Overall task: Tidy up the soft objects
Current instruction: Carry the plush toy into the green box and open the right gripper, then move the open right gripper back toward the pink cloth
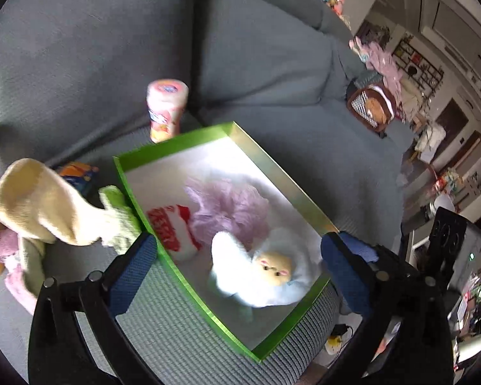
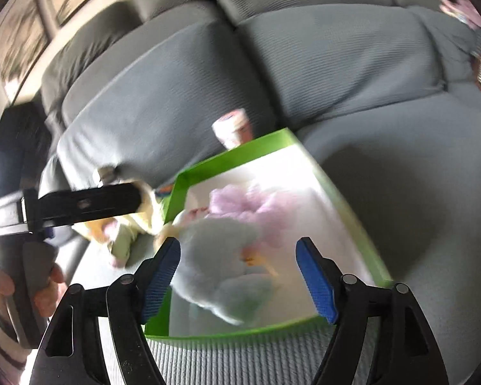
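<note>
My left gripper (image 1: 239, 250): jaws spread wide, gripping nothing, straddling the green box (image 1: 176, 272) rim.
My right gripper (image 2: 239, 276): jaws apart, empty (blurred view).
White plush (image 1: 266, 269): lying in the box beside the pink pouf (image 1: 231, 205).
Sofa (image 1: 272, 64): under the box.

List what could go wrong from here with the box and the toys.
1. The green box sits on the soft sofa with one corner near the seat's front edge; a push could tip or slide it off.
2. The white plush lies by the box's near wall and could spill over it.
3. The cream plush lies right beside the box; the open left gripper could bump the wall when reaching for it.
</note>
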